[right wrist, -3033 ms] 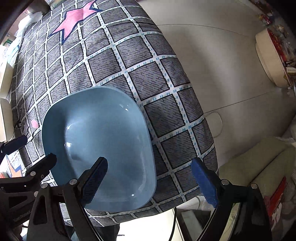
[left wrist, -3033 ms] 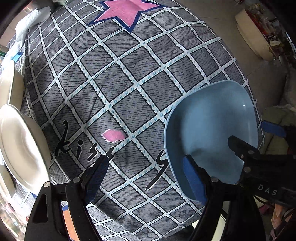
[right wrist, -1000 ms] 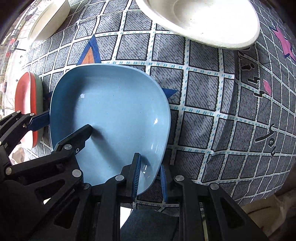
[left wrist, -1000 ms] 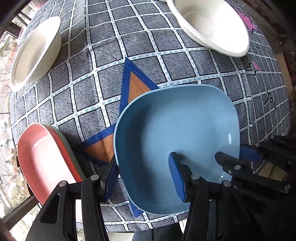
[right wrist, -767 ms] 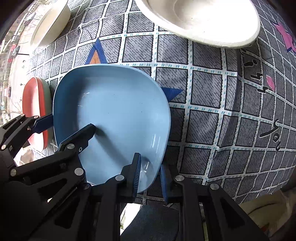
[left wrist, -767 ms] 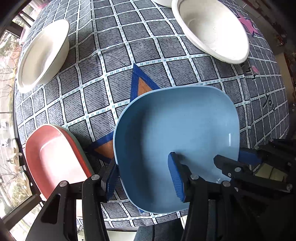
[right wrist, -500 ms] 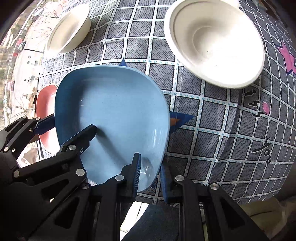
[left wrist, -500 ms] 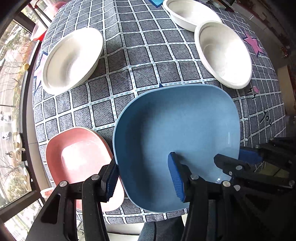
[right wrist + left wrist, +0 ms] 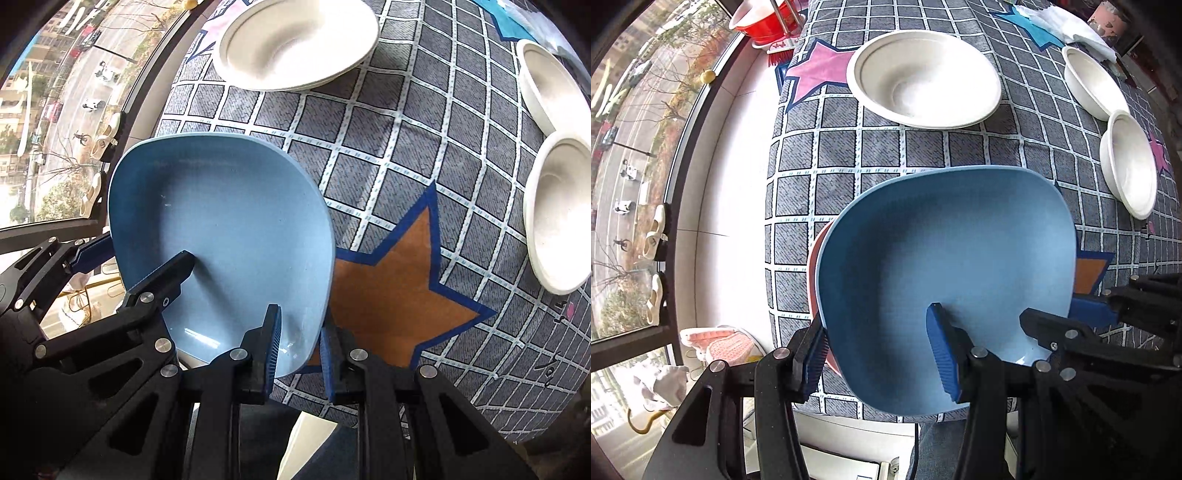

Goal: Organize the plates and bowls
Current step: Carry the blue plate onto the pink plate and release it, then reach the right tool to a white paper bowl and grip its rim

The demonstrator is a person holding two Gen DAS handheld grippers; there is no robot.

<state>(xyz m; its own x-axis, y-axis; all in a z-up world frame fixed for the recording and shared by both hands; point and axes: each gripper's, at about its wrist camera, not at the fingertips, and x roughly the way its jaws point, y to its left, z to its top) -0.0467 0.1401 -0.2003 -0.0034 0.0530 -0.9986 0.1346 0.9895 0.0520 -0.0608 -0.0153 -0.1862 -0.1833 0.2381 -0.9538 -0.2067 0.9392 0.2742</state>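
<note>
Blue plate (image 9: 945,258) now covers pink plate (image 9: 813,266).

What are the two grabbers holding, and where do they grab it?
Both hold the blue plate by its near rim. The right hand-held gripper pinches the rim's near right corner; the left hand-held gripper straddles the near left edge, one finger inside, one outside.

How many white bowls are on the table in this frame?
3: a large white bowl at the far left by the pink star, a second white bowl far right, a third white bowl nearer right. Others may be out of view.
</note>
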